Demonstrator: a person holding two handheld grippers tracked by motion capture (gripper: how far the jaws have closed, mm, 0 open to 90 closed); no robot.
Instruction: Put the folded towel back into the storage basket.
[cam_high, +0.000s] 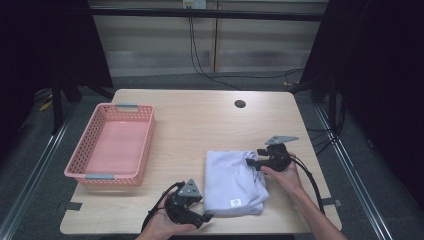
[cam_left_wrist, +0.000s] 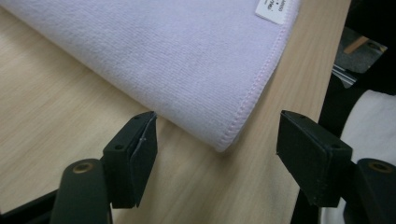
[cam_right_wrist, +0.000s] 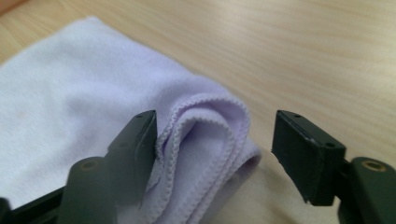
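Note:
A folded pale lilac towel (cam_high: 231, 180) lies on the wooden table (cam_high: 200, 125), right of centre near the front edge, with a small white label (cam_high: 235, 202) at its front. My left gripper (cam_high: 206, 218) is open at the towel's front left corner (cam_left_wrist: 224, 142), which sits between its jaws. My right gripper (cam_high: 251, 162) is open at the towel's far right corner, where the stacked, stitched edges (cam_right_wrist: 205, 135) bunch up between its jaws. Neither gripper holds anything.
An empty pink plastic basket (cam_high: 112, 175) with grey handles stands on the table's left half. A dark round hole (cam_high: 240, 104) is in the tabletop at the back. The table's front edge runs just past the left gripper.

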